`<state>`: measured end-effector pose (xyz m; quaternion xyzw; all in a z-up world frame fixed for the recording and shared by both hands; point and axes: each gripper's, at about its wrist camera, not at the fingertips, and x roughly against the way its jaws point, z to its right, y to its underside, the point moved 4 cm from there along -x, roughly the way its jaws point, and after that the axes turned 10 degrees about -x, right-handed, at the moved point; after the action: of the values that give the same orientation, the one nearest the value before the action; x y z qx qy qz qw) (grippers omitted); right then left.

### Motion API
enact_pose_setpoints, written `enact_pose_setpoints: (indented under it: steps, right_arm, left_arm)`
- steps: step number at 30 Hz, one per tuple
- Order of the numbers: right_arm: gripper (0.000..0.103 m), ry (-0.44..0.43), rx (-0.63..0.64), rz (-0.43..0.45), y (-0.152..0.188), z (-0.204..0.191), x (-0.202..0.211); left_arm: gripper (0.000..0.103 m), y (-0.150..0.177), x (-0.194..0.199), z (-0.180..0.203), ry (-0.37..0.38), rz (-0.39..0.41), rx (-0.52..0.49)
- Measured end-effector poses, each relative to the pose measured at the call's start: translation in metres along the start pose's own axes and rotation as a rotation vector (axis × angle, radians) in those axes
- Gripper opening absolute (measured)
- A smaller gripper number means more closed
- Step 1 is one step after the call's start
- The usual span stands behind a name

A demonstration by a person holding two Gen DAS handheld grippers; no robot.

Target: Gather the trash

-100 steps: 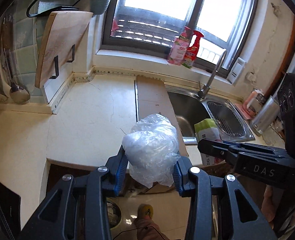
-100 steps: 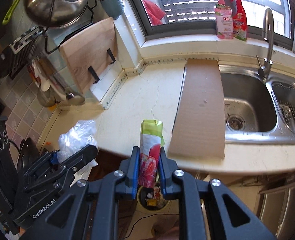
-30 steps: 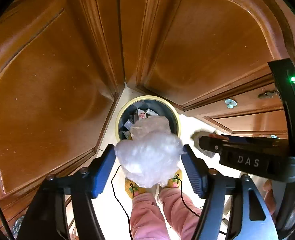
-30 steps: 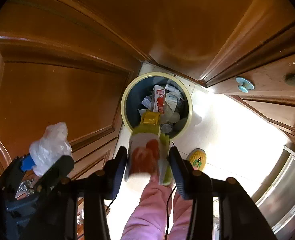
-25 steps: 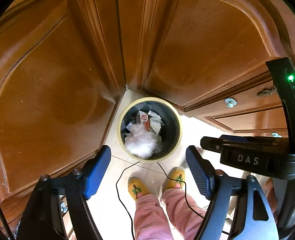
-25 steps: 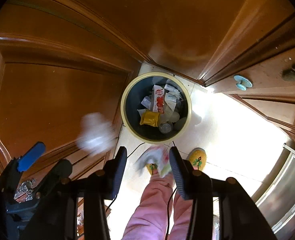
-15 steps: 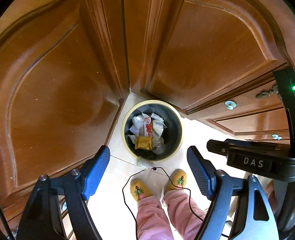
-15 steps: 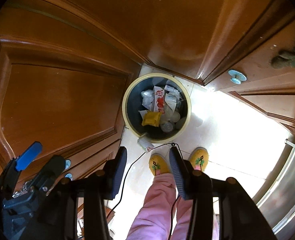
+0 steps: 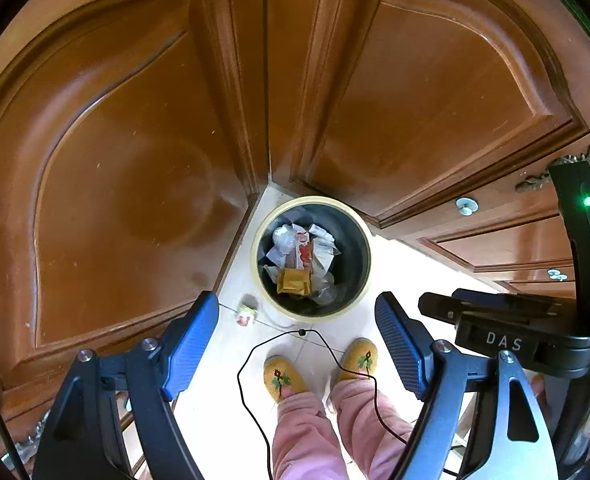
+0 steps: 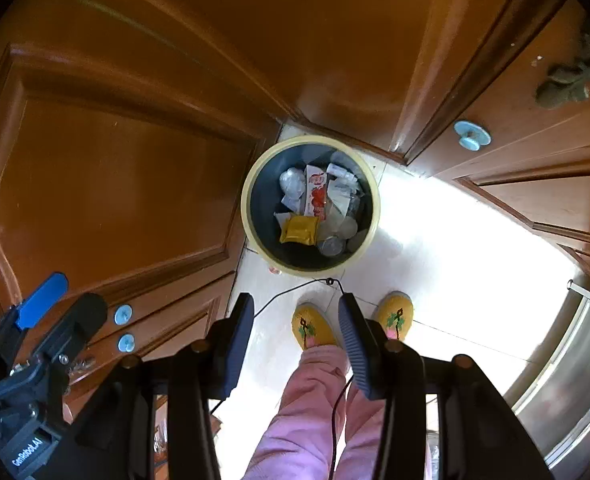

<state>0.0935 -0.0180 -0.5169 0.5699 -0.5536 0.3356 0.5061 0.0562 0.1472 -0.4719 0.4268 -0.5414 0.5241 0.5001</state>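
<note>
The left gripper (image 9: 297,344), with blue ribbed pads, points straight down at the floor, its jaws spread wide with nothing between them; they have just been opening. The right gripper (image 10: 295,336) hangs just beside it, likewise released, its dark pads parted over bare floor and clamping nothing. Directly below and slightly ahead of both stands the round dark trash bin with a cream rim (image 9: 365,236), set on pale tile in the corner where the brown wooden cabinet doors (image 9: 127,168) meet. Inside it lie crumpled clear plastic, a red-and-white carton (image 10: 315,196) and a flat yellow packet (image 9: 293,281). A small green-and-white crumpled wrapper (image 9: 247,314) lies on the tile outside the bin, just left of its rim. A thin black cable (image 9: 251,364) loops across the floor beneath the grippers, near the person's yellow embroidered slippers (image 9: 283,378) and pink trouser legs.
</note>
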Motion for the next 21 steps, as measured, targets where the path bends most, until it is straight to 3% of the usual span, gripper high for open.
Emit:
enact_pose_setpoints:
  steps: [11,21]
  right_arm:
    - [0.044,0.003,0.063,-0.024,0.012,-0.003,-0.011]
    - [0.044,-0.013,0.168,0.0,0.035,0.001,-0.04]
  left_arm:
    - [0.079,0.049,-0.013,-0.009,-0.044,-0.056,0.045]
    - [0.079,0.111,-0.034,-0.011,-0.158,0.044,0.089]
